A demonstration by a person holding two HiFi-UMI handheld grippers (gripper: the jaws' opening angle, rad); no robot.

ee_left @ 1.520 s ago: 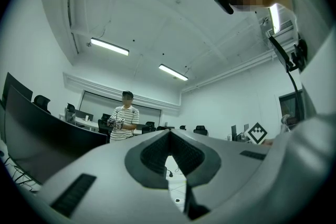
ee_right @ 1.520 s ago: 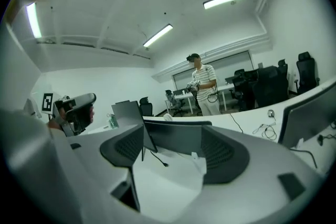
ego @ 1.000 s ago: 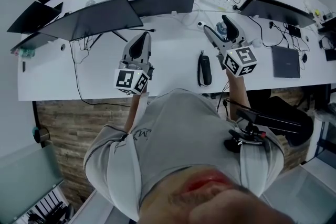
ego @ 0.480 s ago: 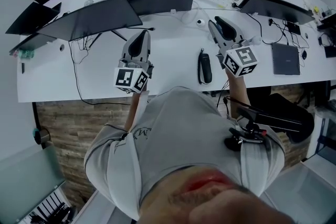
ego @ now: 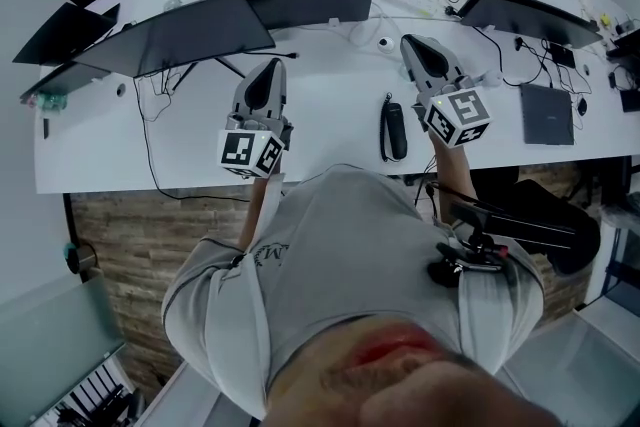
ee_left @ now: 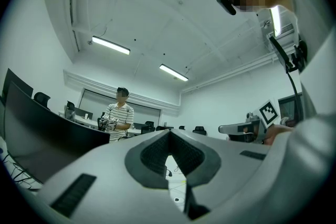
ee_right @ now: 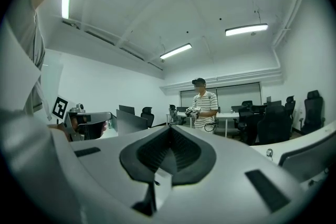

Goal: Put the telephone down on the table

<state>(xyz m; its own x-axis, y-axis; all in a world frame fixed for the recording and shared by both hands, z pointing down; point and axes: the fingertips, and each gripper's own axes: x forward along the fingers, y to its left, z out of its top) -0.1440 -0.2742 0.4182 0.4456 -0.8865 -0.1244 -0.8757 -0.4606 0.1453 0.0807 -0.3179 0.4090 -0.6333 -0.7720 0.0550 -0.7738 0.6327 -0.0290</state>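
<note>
Both the left gripper [ego: 274,65] and right gripper [ego: 410,42] had jaws pressed together, empty. With the telephone [ego: 393,130] lying flat on the table [ego: 320,130], drawing back without nudging it seemed wisest.

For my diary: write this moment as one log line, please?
telephone: lying on table, not held | left gripper: shut, empty | right gripper: shut, empty
</note>
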